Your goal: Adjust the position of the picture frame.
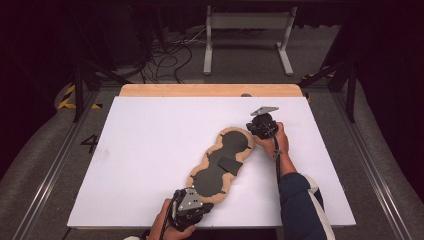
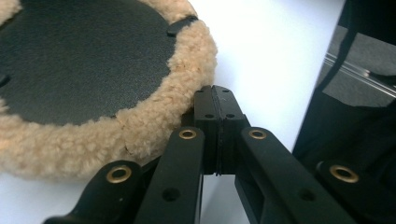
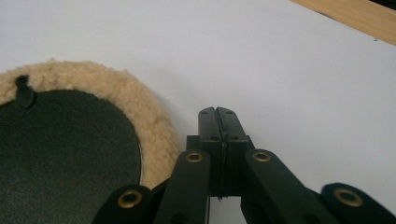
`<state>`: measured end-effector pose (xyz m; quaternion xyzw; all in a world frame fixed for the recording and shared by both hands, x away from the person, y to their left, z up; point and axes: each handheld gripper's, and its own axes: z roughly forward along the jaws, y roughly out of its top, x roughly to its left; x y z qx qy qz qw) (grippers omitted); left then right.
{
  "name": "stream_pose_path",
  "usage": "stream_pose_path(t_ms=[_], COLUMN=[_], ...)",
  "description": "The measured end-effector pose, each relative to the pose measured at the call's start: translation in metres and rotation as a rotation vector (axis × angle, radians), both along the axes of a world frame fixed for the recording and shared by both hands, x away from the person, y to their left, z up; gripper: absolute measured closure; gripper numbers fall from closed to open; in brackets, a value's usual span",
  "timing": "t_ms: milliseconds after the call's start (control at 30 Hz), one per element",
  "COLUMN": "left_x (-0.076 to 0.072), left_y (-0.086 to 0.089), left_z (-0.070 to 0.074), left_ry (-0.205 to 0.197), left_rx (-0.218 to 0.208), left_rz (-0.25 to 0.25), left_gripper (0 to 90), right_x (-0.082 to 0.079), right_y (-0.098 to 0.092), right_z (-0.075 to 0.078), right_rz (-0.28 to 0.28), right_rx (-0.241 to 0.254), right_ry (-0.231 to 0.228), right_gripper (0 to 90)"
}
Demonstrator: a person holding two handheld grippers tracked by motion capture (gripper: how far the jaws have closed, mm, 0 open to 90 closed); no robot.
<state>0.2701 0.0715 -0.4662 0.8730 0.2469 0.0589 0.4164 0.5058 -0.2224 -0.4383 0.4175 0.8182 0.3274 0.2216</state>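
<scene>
A long three-lobed pad (image 1: 220, 165), black with a tan fleece rim, lies slantwise on the white table (image 1: 150, 140). At its near end my left gripper (image 1: 204, 201) is shut with nothing between the jaws. In the left gripper view the shut tips (image 2: 215, 91) rest against the fleece rim (image 2: 154, 126) at the pad's right side. My right gripper (image 1: 254, 134) is at the pad's far end, also shut and empty. In the right gripper view its tips (image 3: 217, 112) rest on the table just right of the fleece (image 3: 140, 116), with a narrow gap between.
A wooden strip (image 1: 210, 90) runs along the table's far edge. Beyond it on the floor are a white metal stand (image 1: 247, 30) and loose cables (image 1: 165, 55). The table's near edge lies right by my left hand (image 1: 170, 227).
</scene>
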Motion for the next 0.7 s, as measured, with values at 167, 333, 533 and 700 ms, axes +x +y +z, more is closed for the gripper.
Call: stream_pose_path(t_ms=[167,333,533,700], left_x=[0.004,0.006,0.013,0.019], left_y=[0.005,0.012,0.033,0.043], left_z=[0.001,0.003,0.010,0.011], left_ry=[0.006,0.007,-0.001,0.007], left_rx=[0.004,0.008,-0.009,-0.018], left_rz=[0.025,0.036,0.101,0.116], left_gripper=[89.9,89.9,89.9,89.9], right_x=[0.008,0.012,0.012,0.011], right_y=[0.003,0.001,-0.008,-0.009], right_z=[-0.006,-0.010,-0.009,-0.009], right_rz=[0.037,0.066,0.107,0.112], right_rx=[-0.025,0.004,0.019,0.016], right_ry=[0.035,0.052,0.067,0.072], right_gripper=[90.0,90.0,90.0,90.0])
